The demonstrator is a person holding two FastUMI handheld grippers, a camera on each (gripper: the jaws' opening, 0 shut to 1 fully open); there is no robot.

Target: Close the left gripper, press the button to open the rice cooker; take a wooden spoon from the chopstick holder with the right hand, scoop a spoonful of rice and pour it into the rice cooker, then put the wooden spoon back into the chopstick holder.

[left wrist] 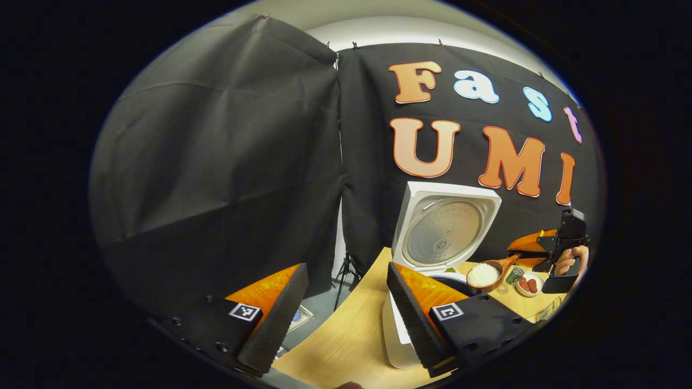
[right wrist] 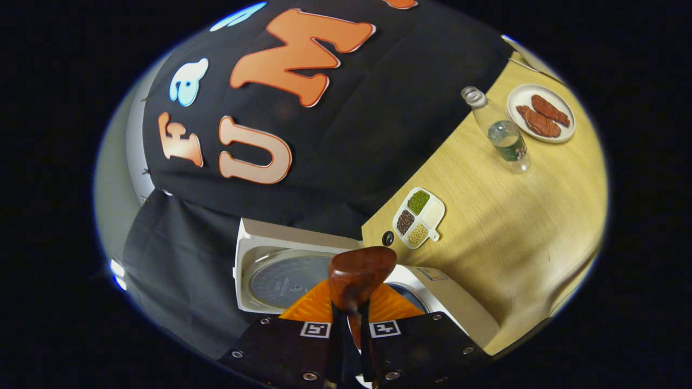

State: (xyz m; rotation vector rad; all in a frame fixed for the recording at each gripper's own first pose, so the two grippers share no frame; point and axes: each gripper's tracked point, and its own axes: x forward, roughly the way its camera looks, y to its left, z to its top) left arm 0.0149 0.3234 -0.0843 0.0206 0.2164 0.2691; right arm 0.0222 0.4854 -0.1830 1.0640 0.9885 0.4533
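In the left gripper view, my left gripper (left wrist: pixel 346 313) is held low at the near-left edge of the wooden table (left wrist: pixel 346 340), fingers spread wide apart and holding nothing. Beyond it the white rice cooker (left wrist: pixel 400 329) stands with its lid (left wrist: pixel 446 227) raised upright, inner plate facing me.

To the right, farther off, a hand (left wrist: pixel 572 259) holds my right gripper (left wrist: pixel 527 251), which reaches leftward toward the cooker. Its fingers are closed on the handle of the wooden spoon (left wrist: pixel 486 273). The spoon's long axis runs from the gripper down and left, its bowl heaped with white rice and poised at the cooker's open rim.

In the right gripper view, the spoon (right wrist: pixel 359 278) points straight away from the camera, bowl's rounded underside facing me, above the cooker. Further along the table lie a divided dish (right wrist: pixel 419 217) of beans, a bottle (right wrist: pixel 500 132) and a plate (right wrist: pixel 540 113).
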